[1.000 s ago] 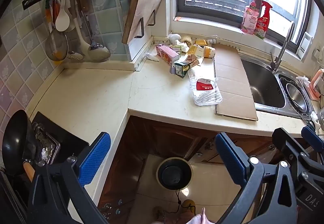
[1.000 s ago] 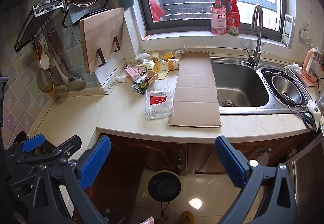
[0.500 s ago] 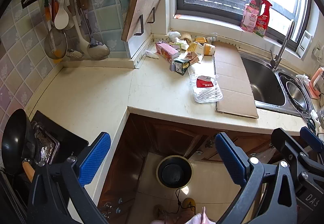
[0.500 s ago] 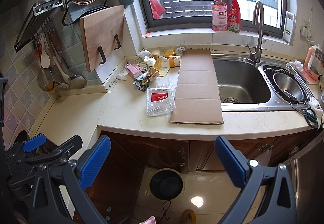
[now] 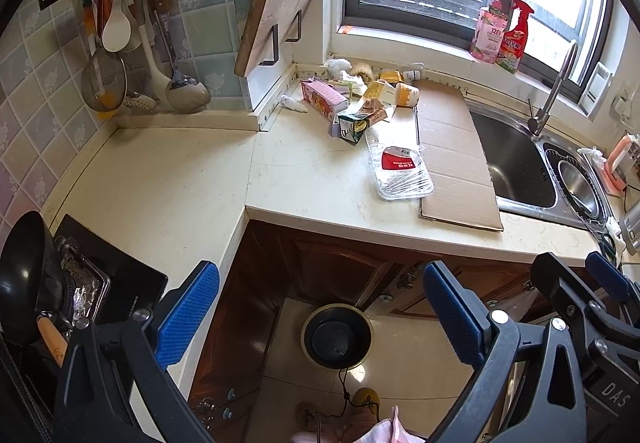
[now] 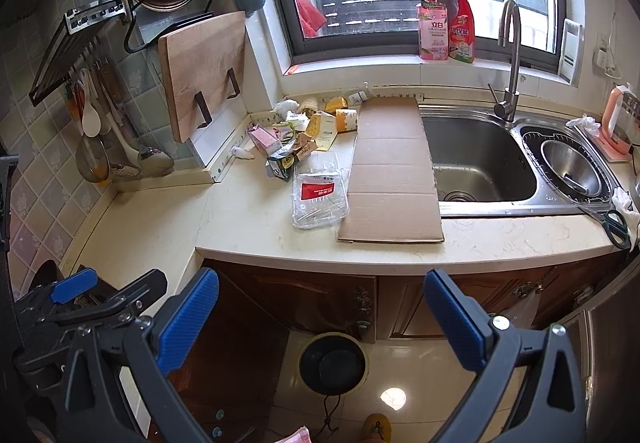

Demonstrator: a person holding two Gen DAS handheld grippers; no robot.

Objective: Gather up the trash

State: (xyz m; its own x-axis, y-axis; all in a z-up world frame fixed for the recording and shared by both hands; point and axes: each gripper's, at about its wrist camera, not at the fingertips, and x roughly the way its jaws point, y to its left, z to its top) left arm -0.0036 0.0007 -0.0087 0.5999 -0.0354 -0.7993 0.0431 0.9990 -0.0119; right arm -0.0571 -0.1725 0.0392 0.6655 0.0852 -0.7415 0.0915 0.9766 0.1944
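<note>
Trash lies on the beige counter: a flat cardboard sheet [image 6: 394, 171] [image 5: 454, 153], a clear plastic tray with a red label [image 6: 319, 195] [image 5: 402, 173], a pink carton [image 5: 323, 97] [image 6: 263, 137], a green carton [image 5: 352, 126] [image 6: 282, 163], yellow cartons [image 6: 326, 131] and crumpled paper [image 6: 288, 107]. A black trash bin [image 6: 332, 363] [image 5: 338, 337] stands on the floor below. My left gripper [image 5: 320, 317] and right gripper [image 6: 320, 317] are both open and empty, held above the floor in front of the counter, well short of the trash.
A steel sink [image 6: 480, 159] with faucet lies right of the cardboard. Scissors [image 6: 610, 223] rest at the sink's right end. A cutting board [image 6: 202, 71] and hanging utensils [image 5: 120, 55] are on the left wall. A stove with a black pan [image 5: 24, 275] is at far left.
Both grippers have drifted slightly; the counter looks a little farther and higher in the views. Nothing was grasped or moved.
</note>
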